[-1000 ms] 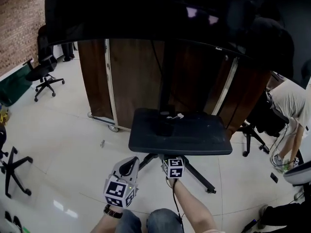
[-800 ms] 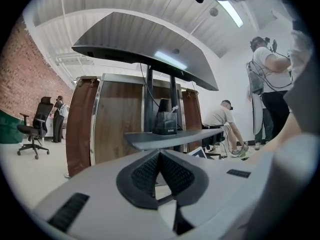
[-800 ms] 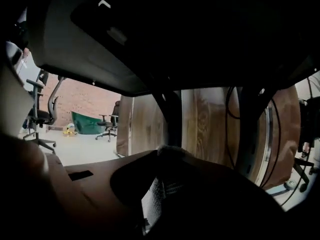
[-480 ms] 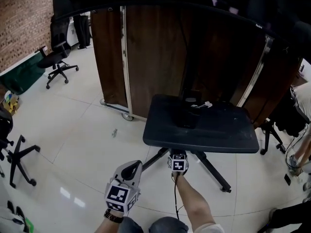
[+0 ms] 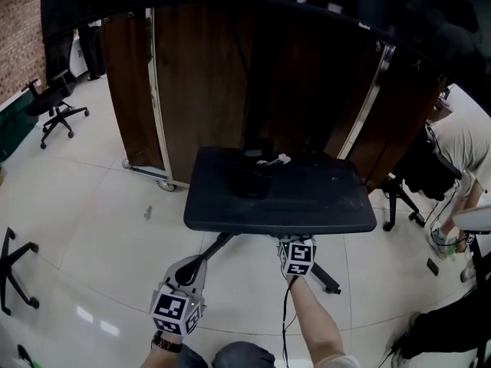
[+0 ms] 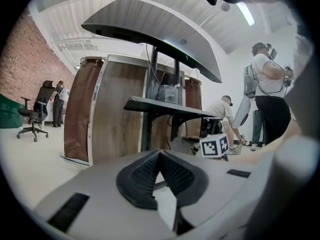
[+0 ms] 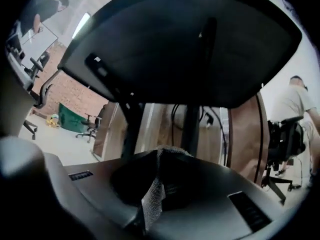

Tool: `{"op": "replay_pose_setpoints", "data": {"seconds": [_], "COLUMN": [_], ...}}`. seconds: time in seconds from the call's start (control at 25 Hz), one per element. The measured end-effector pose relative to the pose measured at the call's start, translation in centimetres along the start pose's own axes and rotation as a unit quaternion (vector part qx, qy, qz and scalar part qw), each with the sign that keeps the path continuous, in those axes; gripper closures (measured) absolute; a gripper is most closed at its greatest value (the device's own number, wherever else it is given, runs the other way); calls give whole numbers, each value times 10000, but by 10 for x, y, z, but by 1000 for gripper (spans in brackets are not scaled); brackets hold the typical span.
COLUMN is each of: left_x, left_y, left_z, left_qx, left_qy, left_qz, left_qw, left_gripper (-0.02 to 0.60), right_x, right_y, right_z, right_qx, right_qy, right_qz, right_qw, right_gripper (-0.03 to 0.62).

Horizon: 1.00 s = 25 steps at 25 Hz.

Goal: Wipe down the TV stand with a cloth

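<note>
The TV stand's black shelf (image 5: 307,198) sits on a dark post under the large screen (image 6: 150,29). A small white item (image 5: 273,160) lies at the shelf's back by the post. My right gripper (image 5: 296,242) is held just below the shelf's front edge, so the right gripper view looks up at the shelf's underside (image 7: 180,44). Its jaws are shut on a strip of grey woven cloth (image 7: 152,199). My left gripper (image 5: 191,268) hangs lower and to the left, over the floor. It (image 6: 160,155) is shut, with nothing between the pads.
A brown wooden panel on casters (image 5: 199,90) stands behind the stand. The stand's legs (image 5: 326,278) spread over the white tiled floor. An office chair (image 5: 54,106) is far left, a chair base (image 5: 11,271) nearer left. A bent-over person (image 5: 456,156) and another chair are at right.
The head view has swung. My right gripper now sits slightly further right along the shelf's front edge. The left gripper has dropped a little lower in view.
</note>
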<state>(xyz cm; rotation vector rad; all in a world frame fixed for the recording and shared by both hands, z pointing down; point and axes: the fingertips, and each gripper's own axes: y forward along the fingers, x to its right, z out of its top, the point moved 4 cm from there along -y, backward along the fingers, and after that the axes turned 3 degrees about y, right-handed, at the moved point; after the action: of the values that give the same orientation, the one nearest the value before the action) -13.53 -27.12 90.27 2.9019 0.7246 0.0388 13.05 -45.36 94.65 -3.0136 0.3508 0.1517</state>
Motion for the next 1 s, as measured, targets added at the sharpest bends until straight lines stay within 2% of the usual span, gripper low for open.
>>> {"op": "replay_pose_setpoints", "data": {"seconds": [0.04,0.12,0.2,0.32,0.4,0.48,0.52,0.6,0.68,0.76,0.84,0.92,1.0], "left_x": [3,11,20,26,23,18,16,7,-4,-16,-26,-35,-46], "left_y": [4,11,14,14,14,15,14,11,2,-9,-23,-37,-48], "left_z": [0,-2,-5,-10,-14,-17,-17,-18,-20,-25,-33,-45,-55], "left_qx": [7,-1,-53,-156,-204,-238,-242,-217,-183,-168,-208,-297,-377], "left_qy": [-8,-56,-62,-13,0,39,69,117,104,45,-24,-73,-107], "left_qz": [-32,-92,-162,-190,-145,-121,-109,-27,111,263,429,597,798], "left_qw": [10000,9999,9998,9997,9997,9996,9996,9997,9997,9995,9989,9977,9960], "left_gripper": [560,560,560,560,560,560,560,560,560,560,560,560,560], "right_x": [18,47,61,64,60,49,38,-1,-54,-99,-136,-174,-219], "right_y": [7,18,14,-23,-49,-60,-57,-32,2,32,51,53,41], "right_z": [10,-14,-76,-166,-202,-211,-206,-181,-158,-155,-177,-212,-235], "right_qx": [67,-312,-1154,-2208,-2501,-2448,-2301,-1908,-1645,-1681,-2038,-2500,-2693], "right_qy": [-51,-25,42,227,385,458,483,568,606,568,587,664,816], "right_qz": [-131,-334,-412,-408,-371,-230,-46,686,1533,1914,2028,2301,2759], "right_qw": [9999,9990,9925,9742,9667,9682,9720,9776,9725,9653,9560,9382,9191], "right_gripper": [577,577,577,577,576,576,577,577,577,577,577,577,577]}}
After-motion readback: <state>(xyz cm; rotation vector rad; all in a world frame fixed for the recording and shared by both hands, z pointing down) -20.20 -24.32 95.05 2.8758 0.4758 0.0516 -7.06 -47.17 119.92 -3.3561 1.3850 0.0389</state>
